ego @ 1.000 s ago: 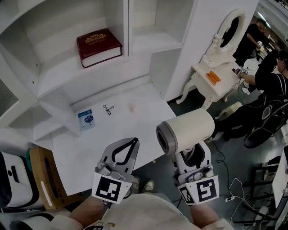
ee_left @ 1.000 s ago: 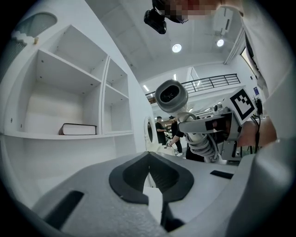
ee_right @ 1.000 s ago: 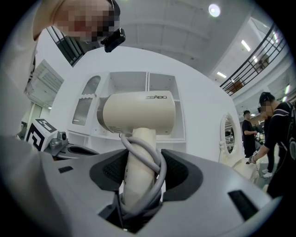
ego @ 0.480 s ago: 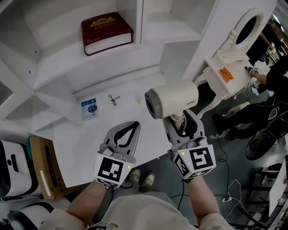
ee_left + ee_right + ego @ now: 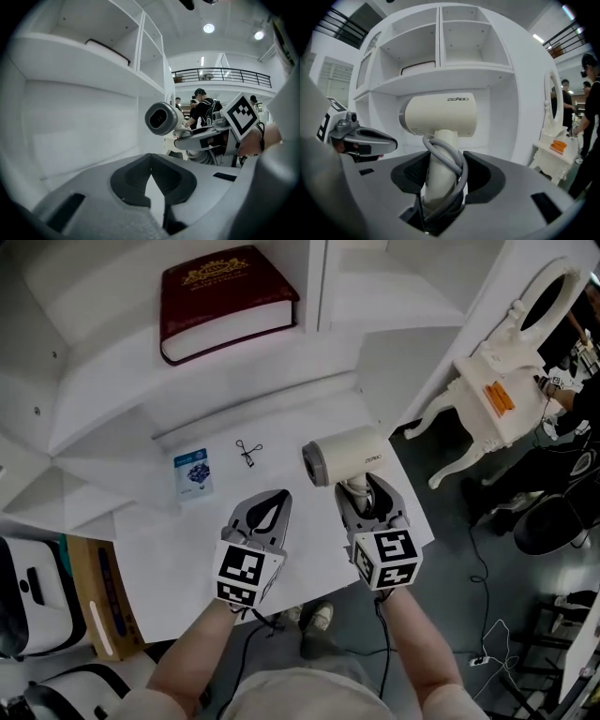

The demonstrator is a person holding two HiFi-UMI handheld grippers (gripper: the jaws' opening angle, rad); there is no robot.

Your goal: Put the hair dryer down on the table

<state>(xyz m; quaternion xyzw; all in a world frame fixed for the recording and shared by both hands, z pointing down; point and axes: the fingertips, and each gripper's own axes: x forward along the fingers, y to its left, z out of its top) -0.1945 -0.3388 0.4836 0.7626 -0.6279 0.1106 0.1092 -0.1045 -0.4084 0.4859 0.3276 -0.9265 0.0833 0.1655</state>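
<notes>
The cream hair dryer (image 5: 345, 454) lies level over the white table (image 5: 178, 540) near its right edge, with its grey nozzle end pointing left. My right gripper (image 5: 366, 491) is shut on its handle, which has the grey cord wound around it (image 5: 443, 154). The right gripper view shows the dryer's body (image 5: 440, 115) above the jaws. I cannot tell whether the dryer touches the tabletop. My left gripper (image 5: 279, 499) hovers just left of it, jaws shut and empty, their tips meeting (image 5: 151, 161). From the left gripper view the dryer's nozzle (image 5: 161, 118) is visible ahead to the right.
A small blue packet (image 5: 193, 472) and a thin black metal tool (image 5: 247, 452) lie on the table beyond the grippers. A dark red book (image 5: 225, 298) rests on the shelf above. A white vanity table (image 5: 497, 399) stands to the right, with people beyond it.
Both grippers have come down and forward over the table. The hair dryer went with the right gripper, from beyond the table's front edge to low over its right side.
</notes>
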